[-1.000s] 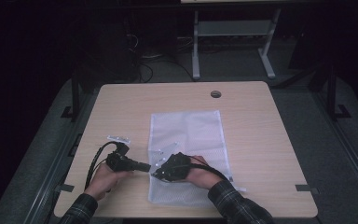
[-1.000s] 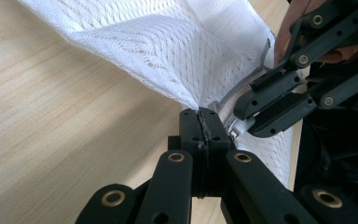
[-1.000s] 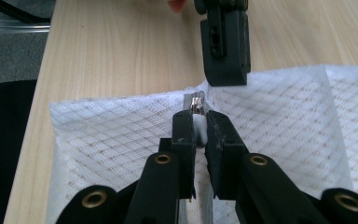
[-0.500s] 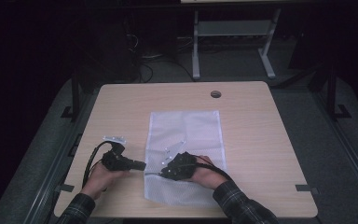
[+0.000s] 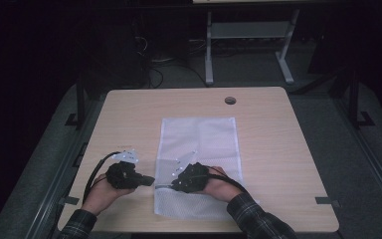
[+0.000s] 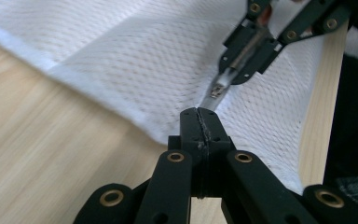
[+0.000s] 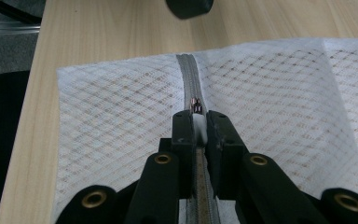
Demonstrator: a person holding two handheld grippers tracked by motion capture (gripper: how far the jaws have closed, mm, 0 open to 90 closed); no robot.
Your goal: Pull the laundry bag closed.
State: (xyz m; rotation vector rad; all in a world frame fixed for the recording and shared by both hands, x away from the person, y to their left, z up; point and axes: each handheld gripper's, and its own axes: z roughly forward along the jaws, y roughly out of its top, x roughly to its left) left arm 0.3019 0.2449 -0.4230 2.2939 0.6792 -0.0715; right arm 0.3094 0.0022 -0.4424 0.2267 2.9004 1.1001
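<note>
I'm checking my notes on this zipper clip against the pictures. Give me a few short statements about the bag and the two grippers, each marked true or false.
1. The white mesh bag lies flat on the wooden table. True.
2. The left gripper is wide open above the bag. False: its jaws are shut, at the end of the zipper.
3. The right gripper is shut on the zipper pull. True.
4. A cup stands on the table. False: the bag and the grippers are on it, with no cup.

White mesh bag point(image 5: 199, 149) on table point(image 5: 278, 149)
</note>
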